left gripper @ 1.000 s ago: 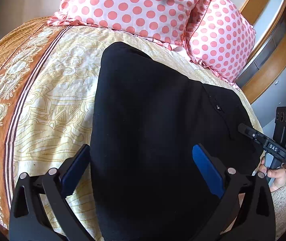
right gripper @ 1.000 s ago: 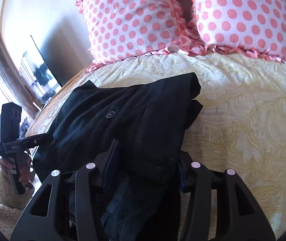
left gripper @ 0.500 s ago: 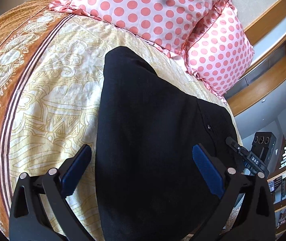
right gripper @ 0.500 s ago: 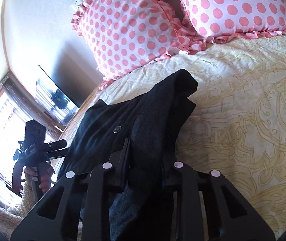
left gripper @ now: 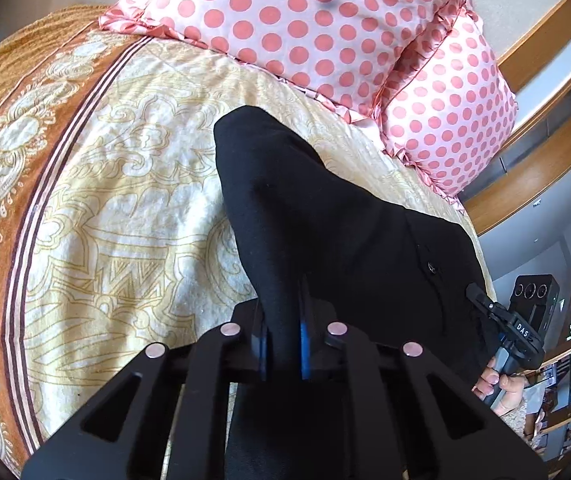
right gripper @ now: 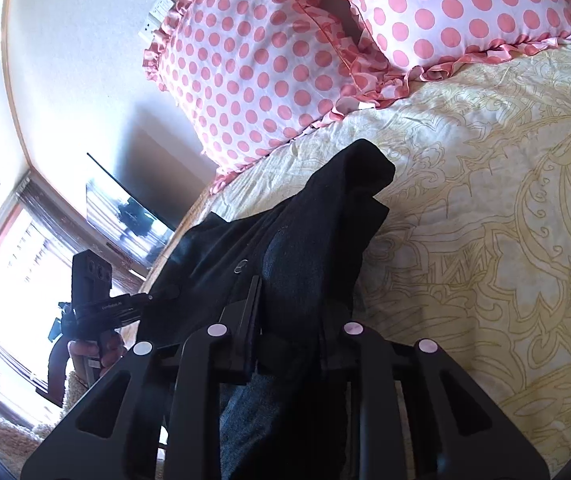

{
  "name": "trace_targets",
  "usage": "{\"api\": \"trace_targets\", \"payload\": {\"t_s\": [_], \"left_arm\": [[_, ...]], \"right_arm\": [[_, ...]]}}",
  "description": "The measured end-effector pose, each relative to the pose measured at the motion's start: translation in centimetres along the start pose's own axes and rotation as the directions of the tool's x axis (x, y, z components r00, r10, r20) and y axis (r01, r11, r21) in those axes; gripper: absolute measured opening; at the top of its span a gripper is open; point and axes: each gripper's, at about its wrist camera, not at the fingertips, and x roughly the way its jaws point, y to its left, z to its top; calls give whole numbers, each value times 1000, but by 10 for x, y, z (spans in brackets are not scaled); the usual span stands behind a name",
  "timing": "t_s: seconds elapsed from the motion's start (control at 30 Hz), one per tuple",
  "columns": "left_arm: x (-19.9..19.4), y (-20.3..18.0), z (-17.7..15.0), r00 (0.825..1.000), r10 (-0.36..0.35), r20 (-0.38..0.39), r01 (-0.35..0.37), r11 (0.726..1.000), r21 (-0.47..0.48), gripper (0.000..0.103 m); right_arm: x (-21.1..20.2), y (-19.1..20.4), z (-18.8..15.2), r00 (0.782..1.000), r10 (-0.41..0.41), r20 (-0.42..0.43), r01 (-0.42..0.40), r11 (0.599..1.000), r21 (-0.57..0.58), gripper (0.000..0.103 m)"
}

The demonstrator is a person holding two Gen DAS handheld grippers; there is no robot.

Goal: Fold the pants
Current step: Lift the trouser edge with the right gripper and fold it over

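Black pants (left gripper: 325,216) lie on the yellow patterned bedspread (left gripper: 125,216), the far end reaching toward the pillows. My left gripper (left gripper: 283,344) is shut on a fold of the pants at their near edge, the cloth bunched between its blue pads. My right gripper (right gripper: 289,340) is shut on the pants (right gripper: 309,248) too, with a thick bunch of fabric between its fingers. Each gripper shows in the other's view, the right one (left gripper: 513,332) by the pants' button side, the left one (right gripper: 101,304) at the bed's edge.
Two pink polka-dot pillows (left gripper: 317,28) lie at the head of the bed. An orange patterned border (left gripper: 17,160) runs along the left side of the bedspread. A wooden headboard shelf (left gripper: 545,152) stands at right. A dark screen (right gripper: 125,212) and a window (right gripper: 13,280) are beyond the bed.
My left gripper, open over the pants one second ago, has closed on a fold of them. My right gripper has kept its hold and tilted, lifting the cloth.
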Motion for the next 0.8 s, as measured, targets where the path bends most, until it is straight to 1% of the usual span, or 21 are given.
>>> {"api": "trace_targets", "payload": {"t_s": [0.07,0.17,0.27,0.37,0.47,0.5,0.57,0.6,0.67,0.73,0.77,0.8], "left_arm": [[-6,-8,3,999,-4,37,3,1000,27,9],[-17,-22,12,995,-17,95,11,998,64,9],[-20,-37,26,990,-26,137,12,995,102,9],[-20,-54,46,982,-22,189,-6,989,146,9],[-16,-60,76,968,-22,249,-16,988,151,9],[-10,-60,86,965,-10,262,-32,988,154,9],[9,-53,106,961,33,273,-75,987,145,10],[22,-48,115,963,63,262,-102,985,136,10],[53,-35,128,971,118,210,-142,984,105,10],[78,-18,130,970,178,166,-191,980,61,11],[85,-12,129,967,198,159,-209,977,50,14],[89,-7,127,965,210,159,-219,975,38,20]], "right_arm": [[-3,0,4,999,38,14,-39,999,15,21],[-4,3,12,998,64,23,-64,998,20,21],[-3,9,27,995,94,43,-95,995,6,20],[2,13,50,994,88,66,-87,996,-9,20],[11,9,79,992,71,102,-70,998,-9,19],[15,6,88,992,63,112,-63,998,0,19],[28,-2,105,992,18,122,-20,1000,14,19],[36,-8,112,993,-7,117,5,1000,22,19],[57,-21,121,994,-72,87,69,997,44,19],[78,-35,122,983,-181,36,179,982,58,20],[86,-42,120,973,-232,12,231,971,63,21],[89,-47,119,965,-261,1,261,963,74,25]]}}
